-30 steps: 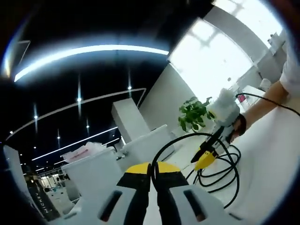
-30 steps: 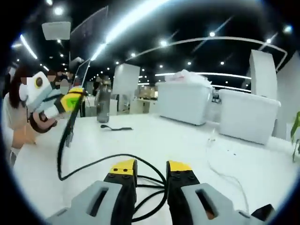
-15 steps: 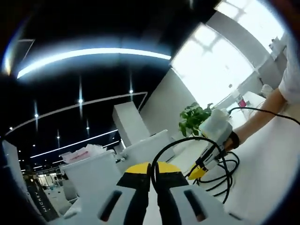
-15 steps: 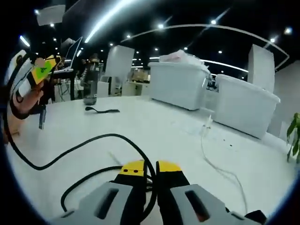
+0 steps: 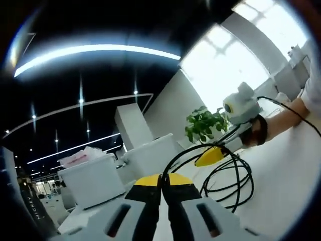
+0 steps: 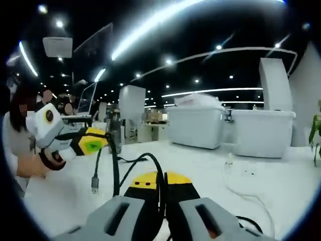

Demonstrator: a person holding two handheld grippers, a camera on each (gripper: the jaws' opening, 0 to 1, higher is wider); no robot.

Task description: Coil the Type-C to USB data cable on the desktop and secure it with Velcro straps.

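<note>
My right gripper (image 6: 161, 179) now pinches the cable (image 6: 114, 168) and lifts it mid-frame; left gripper (image 5: 161, 182) stays clamped on it too; coil (image 5: 228, 175) grows, strap unused.

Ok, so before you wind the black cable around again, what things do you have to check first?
1. Left gripper shut on the black cable: ok.
2. Right gripper shut on the cable too: ok.
3. Loops already made lying on the white desktop: ok, several show in the left gripper view.
4. Cable plug hanging free below the left gripper, not snagged: ok.
5. Velcro strap within reach: cannot tell.
6. Thin white cable clear of the black one: ok, it lies apart.
</note>
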